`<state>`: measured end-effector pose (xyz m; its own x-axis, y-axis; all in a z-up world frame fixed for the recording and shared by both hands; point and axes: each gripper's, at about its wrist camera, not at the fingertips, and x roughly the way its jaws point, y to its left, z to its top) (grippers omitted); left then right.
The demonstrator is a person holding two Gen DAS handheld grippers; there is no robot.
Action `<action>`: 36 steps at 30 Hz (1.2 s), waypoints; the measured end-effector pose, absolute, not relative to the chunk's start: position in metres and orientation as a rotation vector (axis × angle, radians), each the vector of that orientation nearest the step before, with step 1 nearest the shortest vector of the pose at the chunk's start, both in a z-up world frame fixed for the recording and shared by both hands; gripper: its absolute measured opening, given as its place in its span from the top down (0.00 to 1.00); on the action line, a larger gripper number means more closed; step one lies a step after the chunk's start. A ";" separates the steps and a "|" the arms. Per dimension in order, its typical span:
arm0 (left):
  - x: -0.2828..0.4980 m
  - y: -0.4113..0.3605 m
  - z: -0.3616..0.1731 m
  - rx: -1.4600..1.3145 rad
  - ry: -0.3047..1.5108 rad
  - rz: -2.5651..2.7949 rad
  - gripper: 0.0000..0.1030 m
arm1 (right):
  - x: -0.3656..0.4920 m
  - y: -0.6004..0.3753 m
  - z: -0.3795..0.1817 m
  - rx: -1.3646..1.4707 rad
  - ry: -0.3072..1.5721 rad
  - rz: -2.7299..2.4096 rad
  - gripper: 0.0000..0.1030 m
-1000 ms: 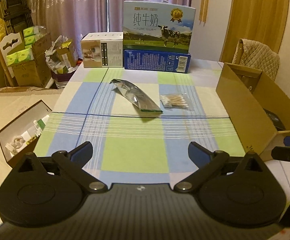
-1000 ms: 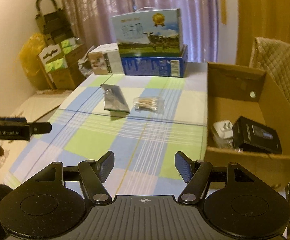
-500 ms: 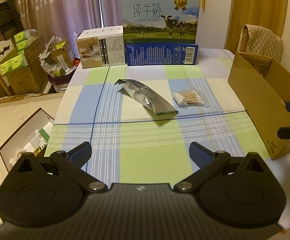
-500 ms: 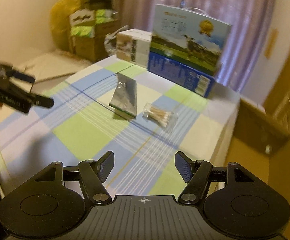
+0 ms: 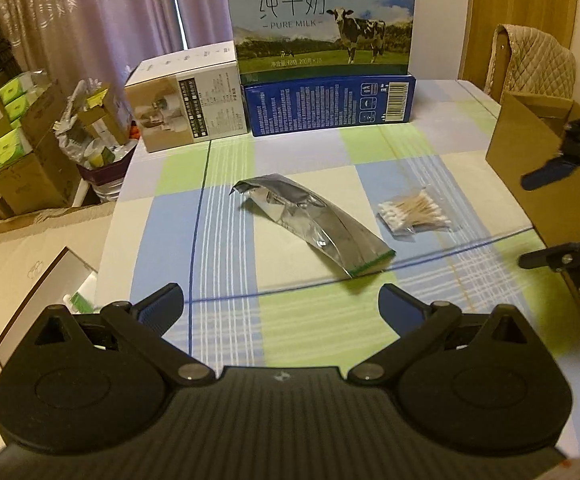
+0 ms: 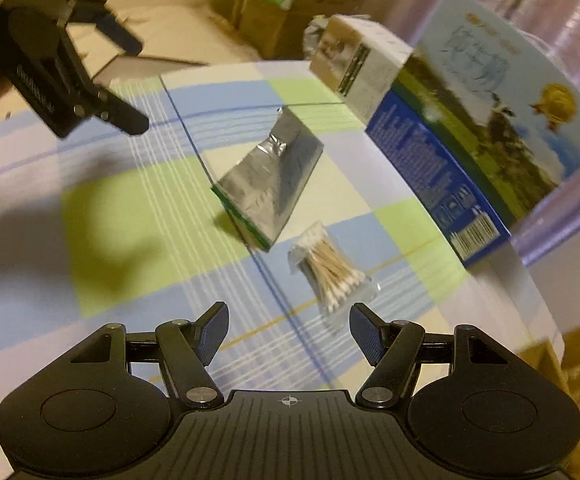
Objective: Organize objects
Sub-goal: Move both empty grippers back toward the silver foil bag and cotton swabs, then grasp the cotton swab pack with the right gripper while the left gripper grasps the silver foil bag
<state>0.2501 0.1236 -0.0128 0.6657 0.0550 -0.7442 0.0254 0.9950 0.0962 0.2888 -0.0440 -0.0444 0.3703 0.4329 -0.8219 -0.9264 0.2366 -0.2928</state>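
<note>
A crumpled silver foil pouch (image 5: pixel 314 222) (image 6: pixel 271 184) lies in the middle of the checked tablecloth (image 5: pixel 225 216). Just right of it sits a clear bag of cotton swabs (image 5: pixel 414 214) (image 6: pixel 332 276). My left gripper (image 5: pixel 279 306) hovers open above the near cloth, a short way before the pouch, with nothing between its fingers. My right gripper (image 6: pixel 285 332) is open and tilted, close over the swab bag. It also shows at the right edge of the left wrist view as the right gripper (image 5: pixel 546 216). The left gripper (image 6: pixel 129 84) appears at the upper left of the right wrist view.
A milk carton (image 5: pixel 322 16) stands on a blue box (image 5: pixel 330 104) at the table's far edge, beside a white box (image 5: pixel 185 100). An open cardboard box (image 5: pixel 538 184) sits at the right. Cartons and clutter (image 5: pixel 17 148) crowd the floor to the left.
Both grippers have moved forward toward the pouch and swabs. The right gripper swung left from the cardboard box and tilted down over the swab bag. Both stayed open.
</note>
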 end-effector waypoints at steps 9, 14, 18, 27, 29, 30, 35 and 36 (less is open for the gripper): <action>0.301 0.132 -0.028 0.111 0.855 -0.016 0.01 | 0.359 -0.010 -0.078 -0.884 0.796 1.080 0.37; 0.318 0.137 -0.039 0.105 0.861 -0.027 0.01 | 0.377 0.005 -0.097 -0.964 0.786 1.105 0.35; 0.326 0.140 -0.047 0.093 0.864 -0.036 0.01 | 0.385 0.017 -0.109 -1.041 0.745 1.105 0.34; 0.341 0.149 -0.057 0.028 0.871 -0.045 0.01 | 0.421 0.030 -0.126 -0.974 0.876 1.080 0.34; 0.344 0.149 -0.058 0.018 0.874 -0.045 0.01 | 0.427 0.028 -0.126 -0.897 0.920 1.074 0.41; 0.347 0.149 -0.059 0.009 0.876 -0.046 0.01 | 0.429 0.027 -0.125 -0.850 0.945 1.079 0.51; 0.364 0.144 -0.063 -0.057 0.902 -0.041 0.04 | 0.432 0.021 -0.122 -0.686 1.006 0.967 0.76; 0.367 0.142 -0.065 -0.073 0.909 -0.041 0.09 | 0.433 0.020 -0.120 -0.651 1.007 0.939 0.78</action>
<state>0.3669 0.1425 -0.0646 0.6137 -0.0663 -0.7868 0.0042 0.9967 -0.0808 0.4335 0.0198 -0.1201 0.2217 0.3468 -0.9113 -0.8850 0.4639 -0.0387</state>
